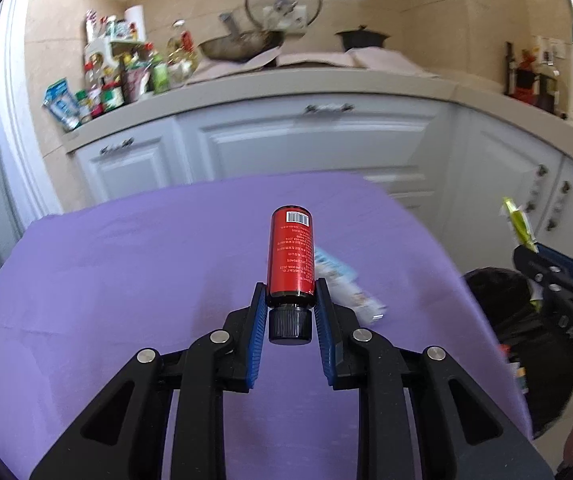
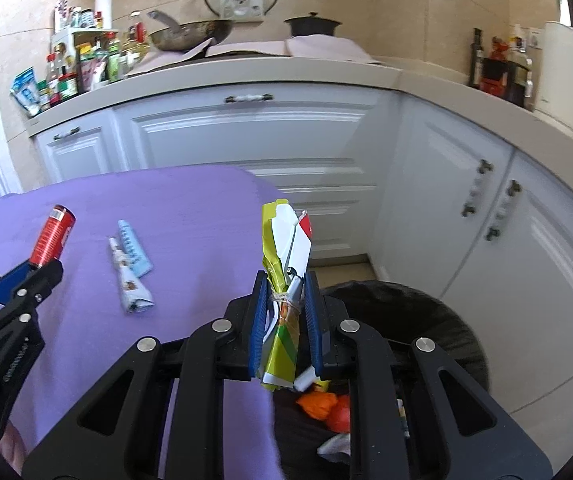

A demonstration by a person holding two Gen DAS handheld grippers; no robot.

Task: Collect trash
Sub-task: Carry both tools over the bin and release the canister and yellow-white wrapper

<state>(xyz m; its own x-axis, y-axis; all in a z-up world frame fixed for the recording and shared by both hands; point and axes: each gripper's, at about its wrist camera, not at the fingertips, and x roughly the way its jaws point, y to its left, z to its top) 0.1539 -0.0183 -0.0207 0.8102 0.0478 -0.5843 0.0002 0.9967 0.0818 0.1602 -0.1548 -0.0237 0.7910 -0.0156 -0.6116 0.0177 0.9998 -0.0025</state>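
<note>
My left gripper [image 1: 289, 294] is shut on a red bottle [image 1: 290, 254] with a black cap, lifted above the purple tablecloth [image 1: 126, 272]. From the right wrist view the same red bottle [image 2: 52, 238] shows in the left gripper [image 2: 40, 268] at the left. My right gripper [image 2: 284, 292] is shut on a crumpled yellow-green wrapper [image 2: 284, 240] tied with string, held over the table's right edge beside the black-lined trash bin [image 2: 426, 320]. A rolled blue-and-white wrapper [image 2: 130, 268] lies on the cloth. In the left wrist view the right gripper [image 1: 526, 252] is at the right edge with the wrapper [image 1: 518, 224].
The bin [image 1: 498, 300] stands on the floor right of the table and holds orange scraps [image 2: 322, 406] and other rubbish. White cabinets [image 2: 246, 140] and a counter with bottles, a pan [image 2: 190, 36] and a white kettle [image 2: 566, 72] lie behind.
</note>
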